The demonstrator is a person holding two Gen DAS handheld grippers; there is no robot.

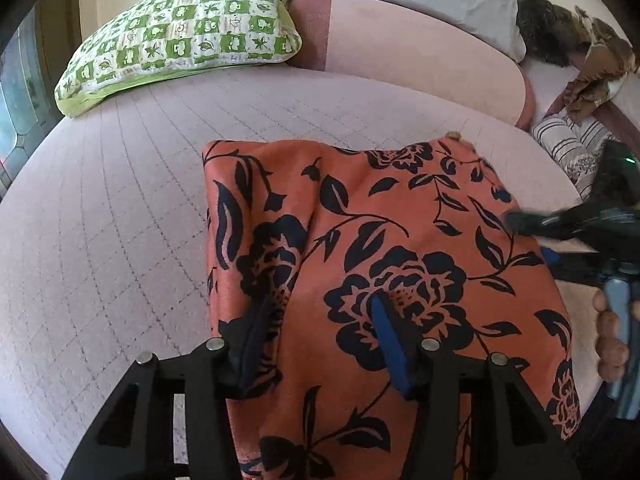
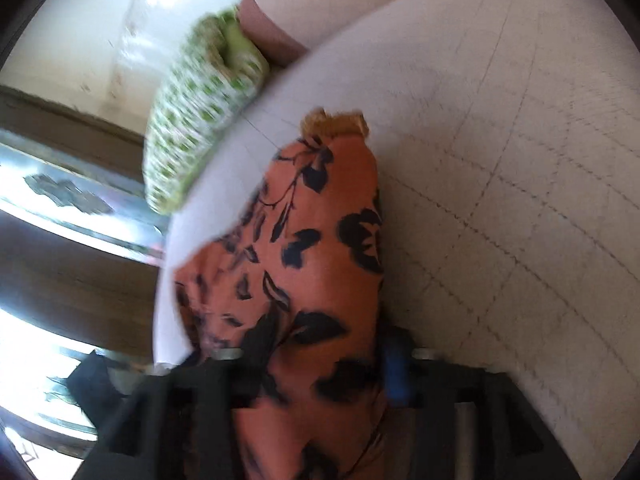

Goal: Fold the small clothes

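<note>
While no writing shows, floral cloth (image 1: pixel 384 264) lies on quilted bed (image 1: pixel 120 208).

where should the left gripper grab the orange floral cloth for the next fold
The far left corner of the cloth, reached from its open left edge over the bare bed. That corner lies flat and free, while the right gripper already works the right edge.

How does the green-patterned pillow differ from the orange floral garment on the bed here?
The pillow is plump and checked green and white; the garment lies flat, orange with dark flowers. The pillow sits at the far left corner, clear of both grippers; the garment lies nearest the camera, under the left gripper. Both rest on the quilted pink bed.
</note>
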